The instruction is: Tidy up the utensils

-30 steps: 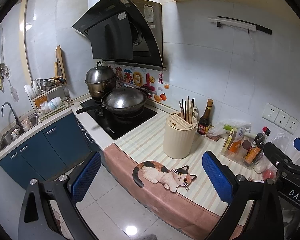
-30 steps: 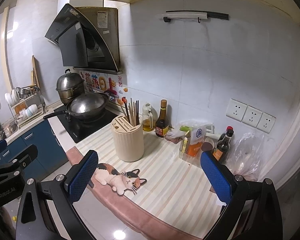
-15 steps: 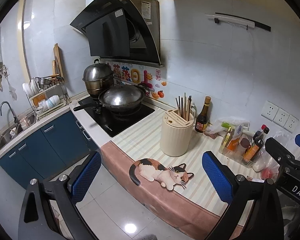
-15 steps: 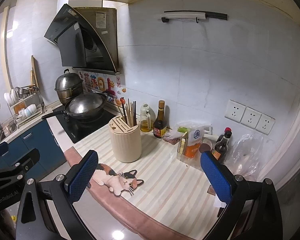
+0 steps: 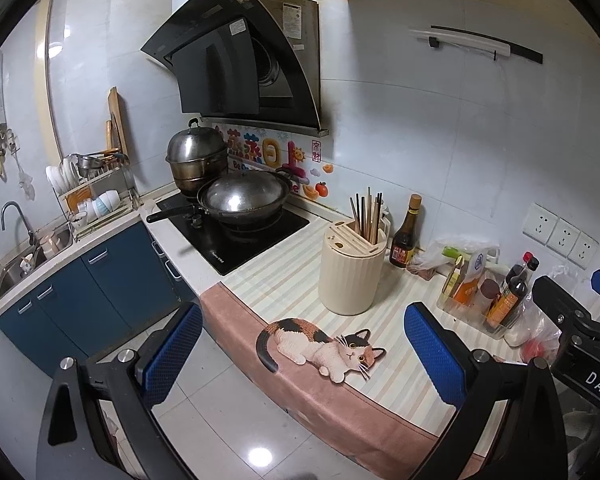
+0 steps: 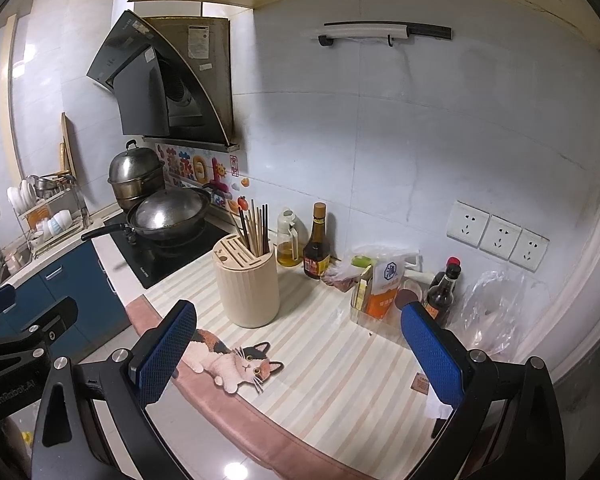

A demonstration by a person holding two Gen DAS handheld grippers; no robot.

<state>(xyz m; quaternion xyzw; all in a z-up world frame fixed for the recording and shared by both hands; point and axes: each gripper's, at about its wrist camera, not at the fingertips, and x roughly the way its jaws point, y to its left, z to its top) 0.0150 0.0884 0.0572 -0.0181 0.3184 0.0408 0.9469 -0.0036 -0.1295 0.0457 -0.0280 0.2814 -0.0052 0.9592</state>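
Observation:
A cream ribbed utensil holder stands on the striped counter mat, with several chopsticks upright in its back slot. My left gripper is open with nothing between its blue pads, held off the counter's front edge, well short of the holder. My right gripper is open too and empty, above the mat to the right of the holder. Part of the right gripper shows at the right edge of the left wrist view, and the left gripper's body shows at the lower left of the right wrist view.
A wok and a steel pot sit on the black cooktop at the left. Sauce bottles, a clear bin of packets and plastic bags line the back wall. A dish rack and a sink are far left.
Both grippers have drifted slightly, so the holder and counter sit a little lower and farther left in each view. Both stay open and empty; nothing on the counter has moved.

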